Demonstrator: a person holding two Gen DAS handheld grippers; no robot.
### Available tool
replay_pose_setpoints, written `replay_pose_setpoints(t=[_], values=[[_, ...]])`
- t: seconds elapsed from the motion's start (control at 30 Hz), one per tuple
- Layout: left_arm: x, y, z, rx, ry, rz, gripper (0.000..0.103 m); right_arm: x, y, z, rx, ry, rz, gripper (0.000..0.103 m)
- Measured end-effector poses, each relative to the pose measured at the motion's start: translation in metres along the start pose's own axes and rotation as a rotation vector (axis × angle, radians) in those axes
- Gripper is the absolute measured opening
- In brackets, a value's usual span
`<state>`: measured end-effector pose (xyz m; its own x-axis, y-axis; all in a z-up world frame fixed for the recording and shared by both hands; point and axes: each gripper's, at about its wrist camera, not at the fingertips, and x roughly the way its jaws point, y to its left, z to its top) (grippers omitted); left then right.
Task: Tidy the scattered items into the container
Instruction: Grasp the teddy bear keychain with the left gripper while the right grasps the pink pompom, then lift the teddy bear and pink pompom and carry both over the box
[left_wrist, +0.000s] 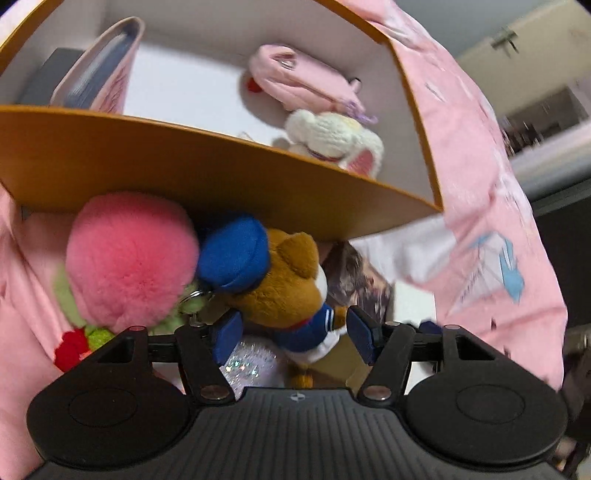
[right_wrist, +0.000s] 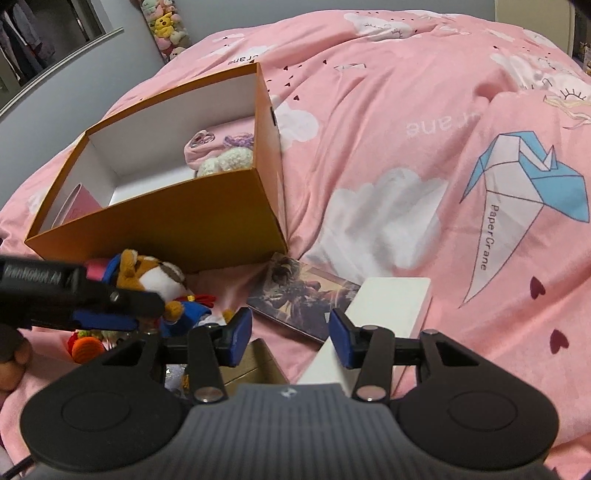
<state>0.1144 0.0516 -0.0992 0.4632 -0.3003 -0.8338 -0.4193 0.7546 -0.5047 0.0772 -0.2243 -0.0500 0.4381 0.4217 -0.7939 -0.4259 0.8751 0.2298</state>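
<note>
An orange box (left_wrist: 184, 173) with a white inside lies on the pink bed; it also shows in the right wrist view (right_wrist: 177, 218). Inside are a pink pouch (left_wrist: 295, 74), a white crochet bunny (left_wrist: 332, 136) and a pink book (left_wrist: 99, 70). In front of the box lies a brown plush bear in a blue cap and sailor suit (left_wrist: 280, 284), next to a pink pompom (left_wrist: 129, 254). My left gripper (left_wrist: 291, 332) is open with the bear's body between its fingers. My right gripper (right_wrist: 290, 338) is open and empty above a picture card (right_wrist: 306, 291) and a white box (right_wrist: 388, 302).
A pink duvet (right_wrist: 406, 129) with cloud and paper-crane prints covers the bed. A small orange crochet toy (right_wrist: 86, 347) and a glittery item (left_wrist: 247, 365) lie near the bear. A tan box (right_wrist: 255, 365) sits under my right gripper. A grey wall stands at the far left.
</note>
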Motion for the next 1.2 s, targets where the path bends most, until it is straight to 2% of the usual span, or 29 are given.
replay_pose_setpoints(t=[0.13, 0.3, 0.37, 0.47, 0.5, 0.53, 0.63, 0.83, 0.97, 1.2], values=[[0.009, -0.004, 0.002, -0.068, -0.018, 0.033, 0.076, 0.002, 0.001, 0.000, -0.007, 0.006, 0.006, 0.051], [0.022, -0.007, 0.003, -0.085, -0.020, 0.036, 0.079, 0.003, 0.002, 0.000, -0.012, 0.005, 0.017, 0.051], [0.026, -0.006, 0.003, -0.073, -0.008, 0.027, 0.076, 0.003, 0.003, 0.000, -0.014, 0.003, 0.018, 0.051], [0.020, -0.005, 0.002, -0.043, -0.004, 0.011, 0.067, 0.001, 0.002, 0.000, -0.010, -0.004, 0.019, 0.051], [0.017, -0.004, 0.002, -0.032, -0.002, 0.004, 0.058, 0.001, 0.002, 0.000, -0.009, -0.006, 0.020, 0.051], [0.014, -0.004, 0.002, -0.017, 0.000, -0.001, 0.053, 0.001, 0.002, 0.000, -0.008, -0.007, 0.023, 0.051], [0.004, -0.001, -0.001, 0.031, 0.003, -0.029, 0.050, 0.000, 0.005, 0.002, -0.019, -0.014, 0.036, 0.050], [-0.027, -0.001, -0.007, 0.148, -0.039, -0.043, 0.048, -0.002, 0.012, 0.006, -0.041, -0.030, 0.058, 0.050], [-0.050, 0.004, -0.004, 0.193, -0.044, -0.048, 0.048, -0.002, 0.019, 0.012, -0.043, -0.038, 0.107, 0.049], [-0.096, 0.022, -0.006, 0.226, -0.054, 0.004, 0.047, 0.004, 0.055, 0.024, -0.119, -0.048, 0.216, 0.044]])
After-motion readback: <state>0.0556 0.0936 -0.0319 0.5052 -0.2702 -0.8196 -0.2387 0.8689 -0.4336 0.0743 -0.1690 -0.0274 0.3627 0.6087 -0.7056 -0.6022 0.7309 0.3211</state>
